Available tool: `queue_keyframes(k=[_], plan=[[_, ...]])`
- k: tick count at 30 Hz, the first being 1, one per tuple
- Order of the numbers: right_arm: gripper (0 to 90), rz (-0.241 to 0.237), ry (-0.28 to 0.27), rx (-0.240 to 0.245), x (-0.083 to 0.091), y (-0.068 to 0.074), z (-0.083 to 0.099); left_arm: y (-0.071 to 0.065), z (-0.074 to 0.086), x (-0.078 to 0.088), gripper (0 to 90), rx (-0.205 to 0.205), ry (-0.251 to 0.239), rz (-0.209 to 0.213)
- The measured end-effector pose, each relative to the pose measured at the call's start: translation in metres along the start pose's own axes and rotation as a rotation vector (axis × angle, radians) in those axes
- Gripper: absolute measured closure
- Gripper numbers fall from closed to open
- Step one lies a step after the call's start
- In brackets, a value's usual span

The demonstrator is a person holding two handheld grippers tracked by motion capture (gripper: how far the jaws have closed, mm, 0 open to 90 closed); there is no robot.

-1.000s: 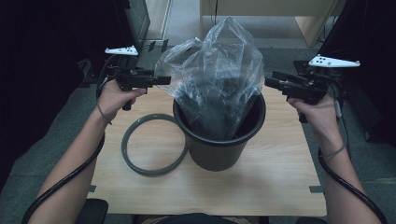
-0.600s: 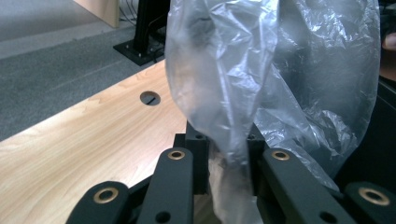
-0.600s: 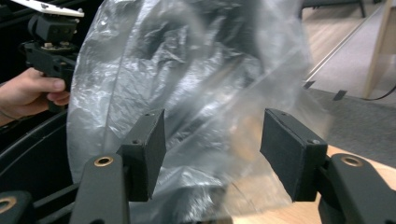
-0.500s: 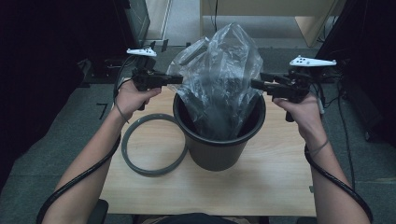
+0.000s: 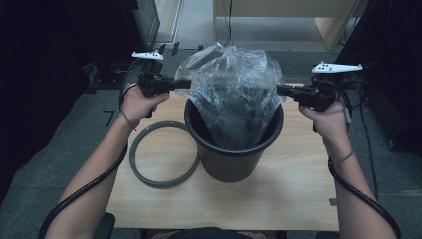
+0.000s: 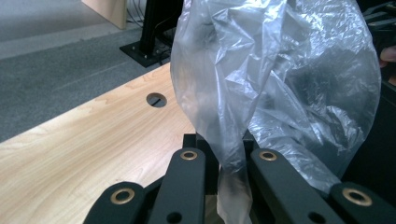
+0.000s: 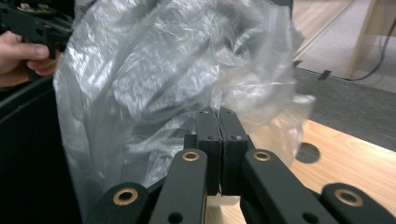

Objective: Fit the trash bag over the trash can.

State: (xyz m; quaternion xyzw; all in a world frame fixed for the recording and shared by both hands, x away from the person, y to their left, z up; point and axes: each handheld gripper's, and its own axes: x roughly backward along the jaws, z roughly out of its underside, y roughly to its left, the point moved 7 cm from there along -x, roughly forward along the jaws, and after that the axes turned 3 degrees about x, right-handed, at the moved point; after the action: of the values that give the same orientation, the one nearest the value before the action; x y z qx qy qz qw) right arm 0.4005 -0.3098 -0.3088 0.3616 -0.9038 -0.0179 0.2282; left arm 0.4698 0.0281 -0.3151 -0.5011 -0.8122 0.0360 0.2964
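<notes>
Pinching the clear plastic bag [image 5: 231, 97] from both sides, the left gripper [image 5: 185, 83] and the right gripper [image 5: 279, 89] have just been closing, each with film between its jaws.

Left gripper view: a fold of the bag runs down between the two black jaws, clamped there. Right gripper view: the jaws meet flat together on a thin edge of film. Between the two grippers the bag billows up out of the black bin [image 5: 233, 149], which stands on the wooden table [image 5: 278, 194]; a grey ring [image 5: 161, 154] lies flat just beside the bin's left.
</notes>
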Motion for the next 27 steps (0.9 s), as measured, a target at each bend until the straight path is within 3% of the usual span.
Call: queue_keyframes(k=[4,7,10,19,23,27], plan=[[90.0,-0.010,-0.018,-0.002,0.005,0.001,0.000,-0.004,-0.002,0.003,68.9,-0.017,-0.030,0.037],[90.0,-0.015,-0.022,0.006,0.005,0.004,-0.001,-0.007,-0.005,0.009,54.4,-0.051,-0.051,0.037],[90.0,-0.015,-0.022,0.013,0.007,0.004,-0.001,-0.003,-0.008,0.019,46.4,-0.046,-0.072,0.041],[90.0,-0.009,-0.018,0.001,0.013,0.001,0.001,-0.003,-0.009,0.059,47.3,-0.078,-0.111,0.002],[90.0,-0.013,-0.019,0.009,0.013,0.004,-0.002,-0.014,-0.019,0.067,47.8,-0.107,-0.131,0.008],[90.0,-0.021,-0.018,0.016,0.011,0.009,-0.003,-0.028,-0.028,0.065,47.3,-0.133,-0.139,0.030]])
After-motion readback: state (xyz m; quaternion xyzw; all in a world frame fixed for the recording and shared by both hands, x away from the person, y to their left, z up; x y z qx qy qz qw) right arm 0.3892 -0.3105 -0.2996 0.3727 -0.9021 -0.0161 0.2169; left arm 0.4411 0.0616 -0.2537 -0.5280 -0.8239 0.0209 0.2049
